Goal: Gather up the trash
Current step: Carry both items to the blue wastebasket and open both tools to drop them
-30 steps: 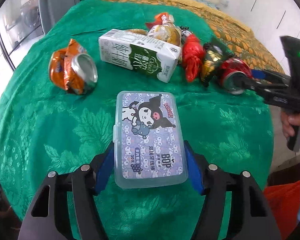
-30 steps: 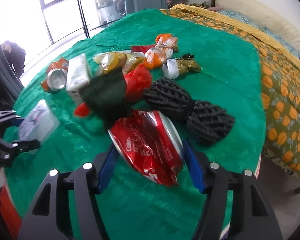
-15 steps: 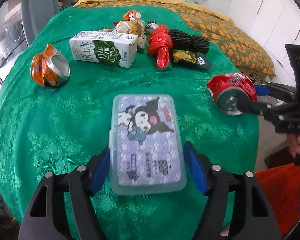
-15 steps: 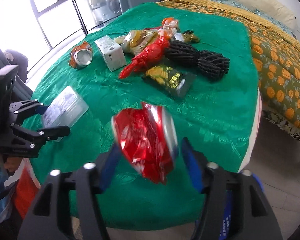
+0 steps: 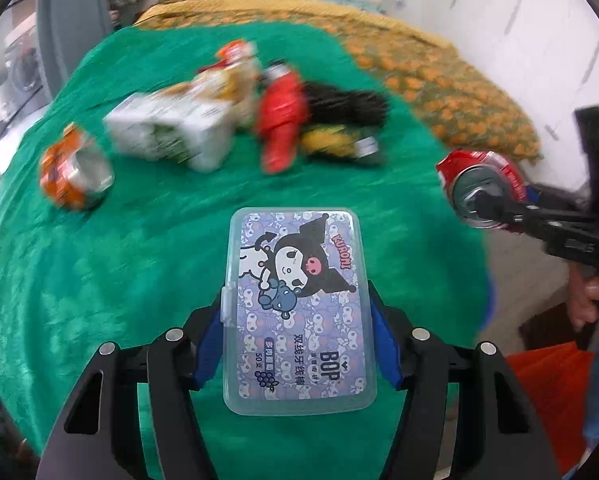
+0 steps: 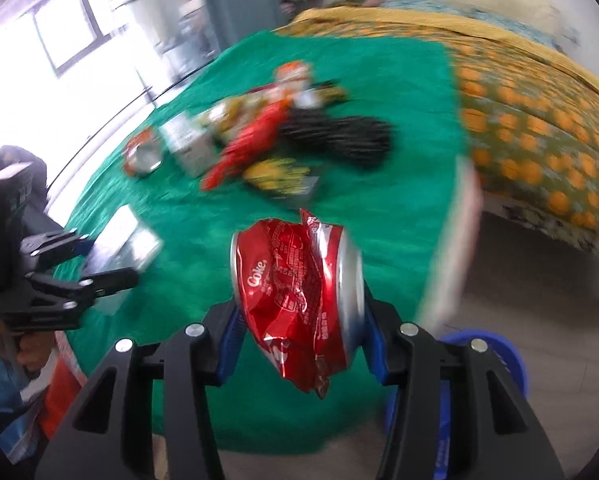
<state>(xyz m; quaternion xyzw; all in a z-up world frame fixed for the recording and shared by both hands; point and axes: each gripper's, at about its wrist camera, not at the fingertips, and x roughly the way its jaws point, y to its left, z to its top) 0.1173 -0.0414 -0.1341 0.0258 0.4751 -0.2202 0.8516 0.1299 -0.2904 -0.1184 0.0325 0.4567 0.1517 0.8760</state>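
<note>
My left gripper is shut on a clear plastic floss-pick box with a cartoon label, held above the near edge of the green-covered table. My right gripper is shut on a crushed red Coke can, held past the table's near edge; the can also shows at the right of the left wrist view. On the table lie a crushed orange can, a milk carton, a red wrapper, a yellow packet and a black bundle.
A blue bin stands on the floor below the right gripper. An orange-red bag sits at the lower right of the left wrist view. A bed with an orange-patterned cover is behind the table.
Both grippers have pulled back from the table toward its near edge with their loads. The red can has moved off past the table edge, above the floor by the blue bin.
</note>
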